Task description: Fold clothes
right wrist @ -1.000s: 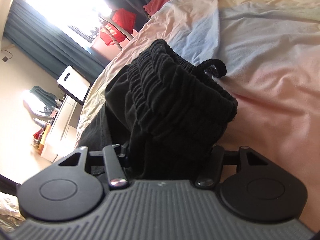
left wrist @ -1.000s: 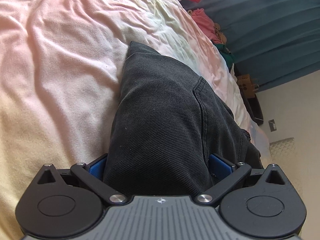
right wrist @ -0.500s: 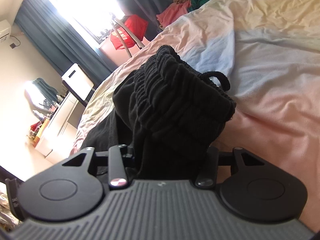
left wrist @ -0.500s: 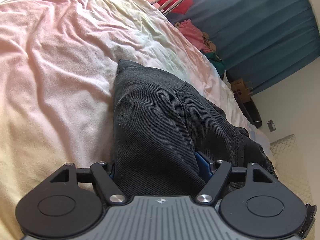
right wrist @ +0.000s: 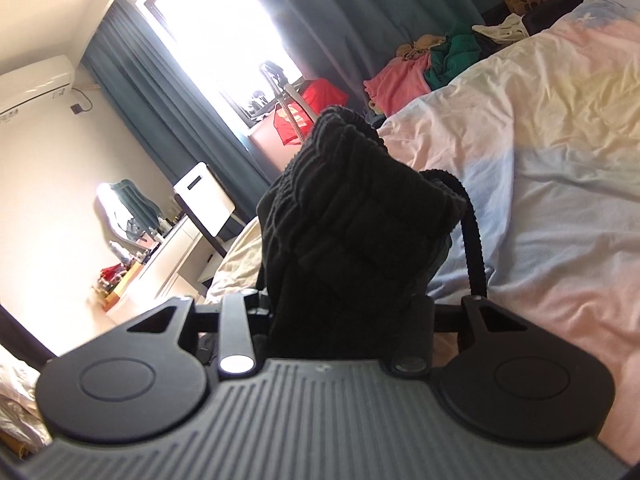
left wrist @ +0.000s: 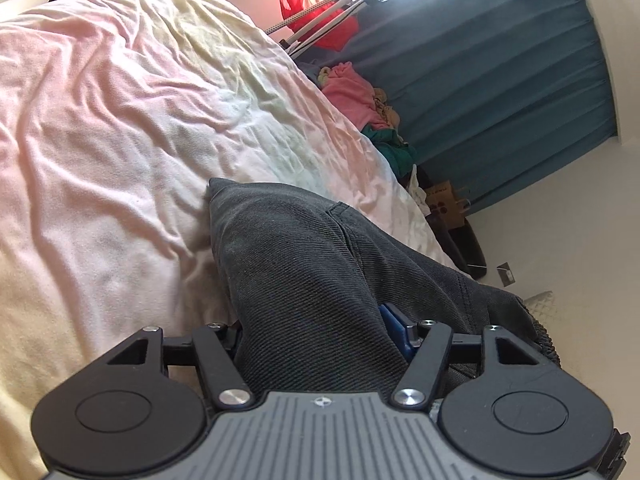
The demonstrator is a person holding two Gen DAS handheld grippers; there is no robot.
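Dark grey-black trousers (left wrist: 304, 272) lie on the pastel bed sheet (left wrist: 120, 140). My left gripper (left wrist: 316, 336) is shut on the leg fabric, which drapes forward over the sheet; its fingers are mostly hidden by the cloth. My right gripper (right wrist: 344, 304) is shut on the bunched elastic waistband (right wrist: 352, 208) and holds it lifted above the bed (right wrist: 560, 200). A black drawstring loop (right wrist: 474, 248) hangs at the right of the waistband.
A pile of pink and green clothes (right wrist: 432, 64) lies at the far bed edge, also in the left wrist view (left wrist: 360, 96). A drying rack with a red garment (left wrist: 320, 12) stands by blue curtains (left wrist: 500, 80). A white dresser (right wrist: 160, 264) stands left.
Both grippers have risen and tilted up with the trousers. The left gripper's jaws have closed in on the leg fabric. The waistband now hangs higher above the bed, with more of the room in view.
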